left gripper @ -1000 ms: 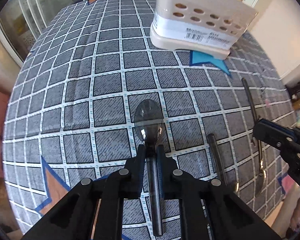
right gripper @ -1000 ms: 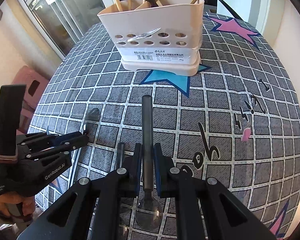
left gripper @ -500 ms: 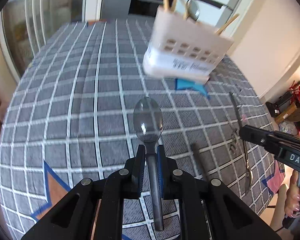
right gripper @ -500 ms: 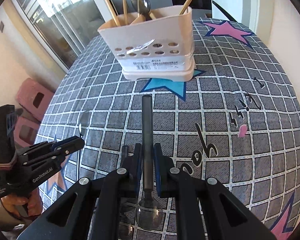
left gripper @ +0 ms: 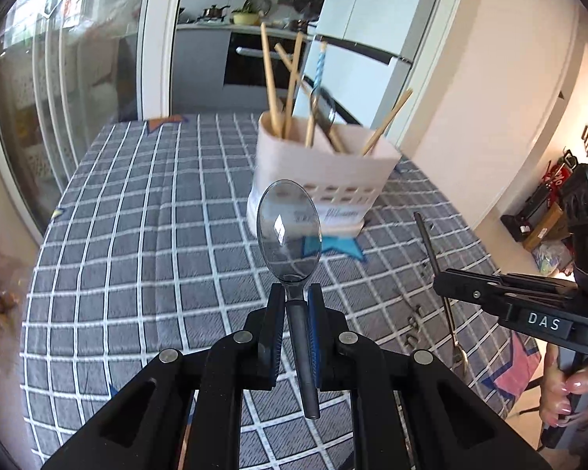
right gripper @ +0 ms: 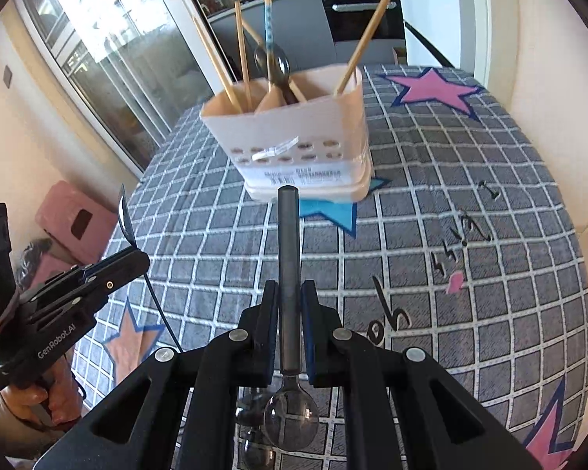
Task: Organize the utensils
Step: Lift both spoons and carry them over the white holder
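Note:
My left gripper (left gripper: pixel 293 293) is shut on a dark translucent spoon (left gripper: pixel 288 231), bowl pointing forward, held above the checked tablecloth (left gripper: pixel 137 235). My right gripper (right gripper: pixel 288 293) is shut on a second spoon (right gripper: pixel 289 243), handle forward and bowl hanging near the camera. The beige utensil holder (left gripper: pixel 317 180) stands ahead with chopsticks and a spoon in it; it also shows in the right wrist view (right gripper: pixel 294 145). The right gripper shows in the left wrist view (left gripper: pixel 470 290), the left one in the right wrist view (right gripper: pixel 133 258).
More spoon bowls (right gripper: pixel 254 431) lie on the cloth under the right gripper. A pink stool (right gripper: pixel 74 219) stands beyond the table's left edge. Glass doors and a kitchen are behind the table; a wall is on the right.
Both grippers have risen from the table with their spoons and tilted up. The holder now appears lower and straight ahead in both views.

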A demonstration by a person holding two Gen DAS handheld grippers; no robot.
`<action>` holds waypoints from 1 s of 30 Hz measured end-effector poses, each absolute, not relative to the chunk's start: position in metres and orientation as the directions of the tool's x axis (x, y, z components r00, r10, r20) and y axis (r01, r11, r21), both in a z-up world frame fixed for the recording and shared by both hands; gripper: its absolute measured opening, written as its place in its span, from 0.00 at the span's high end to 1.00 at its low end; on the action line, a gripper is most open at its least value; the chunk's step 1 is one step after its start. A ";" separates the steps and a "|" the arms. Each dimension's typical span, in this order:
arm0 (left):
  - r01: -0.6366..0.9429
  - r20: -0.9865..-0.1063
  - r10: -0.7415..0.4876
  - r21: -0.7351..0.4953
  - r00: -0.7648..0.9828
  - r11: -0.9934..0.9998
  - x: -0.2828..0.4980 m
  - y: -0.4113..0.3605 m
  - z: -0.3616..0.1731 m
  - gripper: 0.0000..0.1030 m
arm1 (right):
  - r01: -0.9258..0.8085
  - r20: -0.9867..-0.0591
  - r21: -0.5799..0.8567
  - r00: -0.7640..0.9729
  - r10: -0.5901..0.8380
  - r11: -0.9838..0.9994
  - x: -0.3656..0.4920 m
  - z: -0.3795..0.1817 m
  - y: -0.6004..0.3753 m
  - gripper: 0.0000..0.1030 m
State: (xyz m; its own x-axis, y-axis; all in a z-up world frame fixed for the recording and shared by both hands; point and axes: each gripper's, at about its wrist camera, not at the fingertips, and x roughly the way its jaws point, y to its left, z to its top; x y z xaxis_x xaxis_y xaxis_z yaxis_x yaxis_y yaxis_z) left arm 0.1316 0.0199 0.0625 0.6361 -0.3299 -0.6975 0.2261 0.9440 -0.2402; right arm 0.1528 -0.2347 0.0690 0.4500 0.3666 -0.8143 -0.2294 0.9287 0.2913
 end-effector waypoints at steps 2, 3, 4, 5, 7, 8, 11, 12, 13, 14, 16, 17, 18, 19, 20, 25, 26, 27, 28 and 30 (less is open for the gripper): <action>0.236 -0.681 -0.337 -0.241 0.650 0.942 0.134 0.019 0.072 0.58 | -0.234 -0.803 0.290 0.468 0.369 0.928 0.155 0.078 -0.234 0.88; 0.239 -0.675 -0.340 -0.242 0.655 0.940 0.135 0.020 0.077 0.58 | -0.236 -0.799 0.290 0.474 0.371 0.927 0.157 0.081 -0.234 0.88; 0.240 -0.670 -0.341 -0.242 0.659 0.940 0.136 0.020 0.079 0.58 | -0.238 -0.794 0.290 0.481 0.372 0.927 0.158 0.084 -0.235 0.88; 0.243 -0.661 -0.341 -0.239 0.668 0.940 0.138 0.021 0.085 0.58 | -0.242 -0.787 0.290 0.490 0.375 0.926 0.160 0.089 -0.234 0.88; 0.246 -0.650 -0.341 -0.236 0.679 0.940 0.140 0.019 0.092 0.58 | -0.247 -0.778 0.290 0.502 0.378 0.925 0.164 0.096 -0.233 0.88; 0.248 -0.642 -0.343 -0.237 0.685 0.939 0.142 0.020 0.097 0.58 | -0.250 -0.774 0.290 0.507 0.379 0.924 0.165 0.100 -0.233 0.88; 0.259 -0.620 -0.351 -0.237 0.702 0.936 0.147 0.021 0.110 0.58 | -0.261 -0.759 0.288 0.524 0.386 0.921 0.172 0.111 -0.231 0.88; 0.262 -0.613 -0.351 -0.234 0.708 0.936 0.150 0.020 0.114 0.58 | -0.266 -0.754 0.287 0.529 0.388 0.920 0.175 0.115 -0.230 0.88; 0.266 -0.601 -0.350 -0.228 0.718 0.937 0.153 0.020 0.121 0.58 | -0.269 -0.750 0.285 0.534 0.389 0.920 0.177 0.119 -0.229 0.88; 0.268 -0.594 -0.350 -0.226 0.724 0.937 0.155 0.020 0.125 0.58 | -0.274 -0.744 0.283 0.542 0.391 0.919 0.180 0.123 -0.228 0.88; 0.270 -0.578 -0.352 -0.226 0.736 0.936 0.162 0.020 0.135 0.58 | -0.283 -0.733 0.280 0.554 0.395 0.917 0.185 0.132 -0.227 0.88; 0.270 -0.567 -0.353 -0.229 0.744 0.935 0.168 0.021 0.141 0.58 | -0.286 -0.725 0.278 0.563 0.396 0.917 0.190 0.137 -0.226 0.88; 0.268 -0.562 -0.353 -0.230 0.748 0.935 0.172 0.021 0.145 0.58 | -0.288 -0.720 0.278 0.569 0.397 0.917 0.194 0.140 -0.226 0.88; 0.267 -0.555 -0.351 -0.230 0.754 0.936 0.177 0.021 0.149 0.58 | -0.288 -0.715 0.279 0.575 0.399 0.916 0.197 0.144 -0.225 0.88; 0.266 -0.546 -0.352 -0.233 0.760 0.935 0.184 0.021 0.154 0.58 | -0.286 -0.707 0.284 0.582 0.402 0.915 0.203 0.148 -0.225 0.88; 0.262 -0.507 -0.349 -0.237 0.788 0.936 0.213 0.019 0.175 0.58 | -0.276 -0.678 0.297 0.613 0.405 0.914 0.226 0.164 -0.225 0.88; 0.261 -0.499 -0.349 -0.238 0.793 0.935 0.218 0.019 0.179 0.58 | -0.273 -0.671 0.295 0.623 0.402 0.915 0.233 0.167 -0.224 0.88; 0.261 -0.487 -0.351 -0.243 0.800 0.934 0.224 0.019 0.184 0.58 | -0.272 -0.665 0.295 0.630 0.401 0.916 0.238 0.169 -0.224 0.88; 0.261 -0.475 -0.350 -0.244 0.807 0.934 0.230 0.018 0.189 0.58 | -0.268 -0.655 0.295 0.642 0.399 0.917 0.244 0.172 -0.225 0.88; 0.254 -0.451 -0.335 -0.231 0.828 0.939 0.239 0.016 0.194 0.58 | -0.255 -0.632 0.304 0.667 0.395 0.918 0.256 0.175 -0.226 0.88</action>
